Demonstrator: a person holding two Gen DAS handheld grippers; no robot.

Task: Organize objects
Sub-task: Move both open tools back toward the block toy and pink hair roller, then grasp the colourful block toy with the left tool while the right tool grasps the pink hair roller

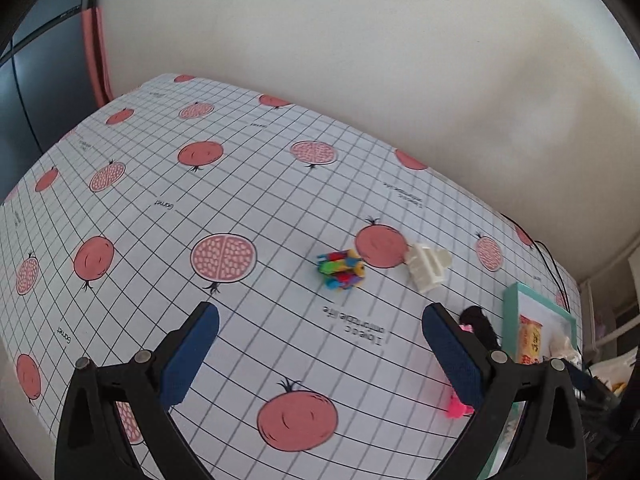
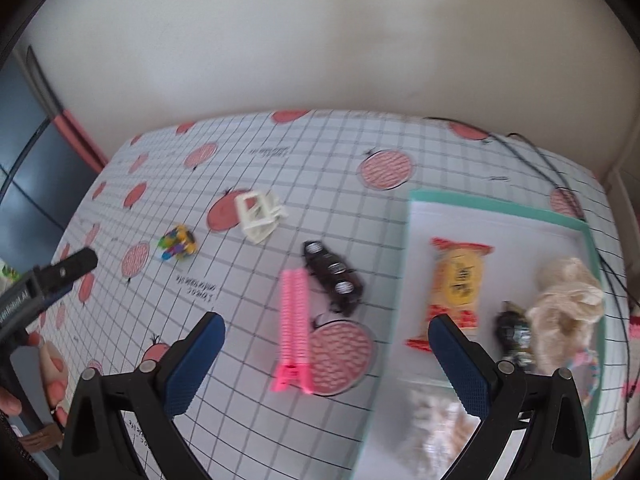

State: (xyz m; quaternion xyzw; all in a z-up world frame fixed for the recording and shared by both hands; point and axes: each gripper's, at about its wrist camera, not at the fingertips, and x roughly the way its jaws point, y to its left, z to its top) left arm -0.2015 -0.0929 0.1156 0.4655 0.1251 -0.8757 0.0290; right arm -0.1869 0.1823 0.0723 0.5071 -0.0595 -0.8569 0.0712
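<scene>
Pomegranate-print table (image 2: 280, 152), white clip (image 2: 258, 216), pink clip (image 2: 294, 320), teal tray (image 2: 496, 204)

A plain cream wall (image 2: 320, 40) rises behind the far edge of the bench (image 1: 240, 208), which is covered in a white grid-lined cloth printed with pink pomegranates. At the far left stands a dark panelled surface (image 1: 36, 92) beside a strip of pink curtain (image 1: 94, 52). Black cables (image 2: 532, 152) trail over the far right corner. Soft, even daylight falls across the wall.
</scene>
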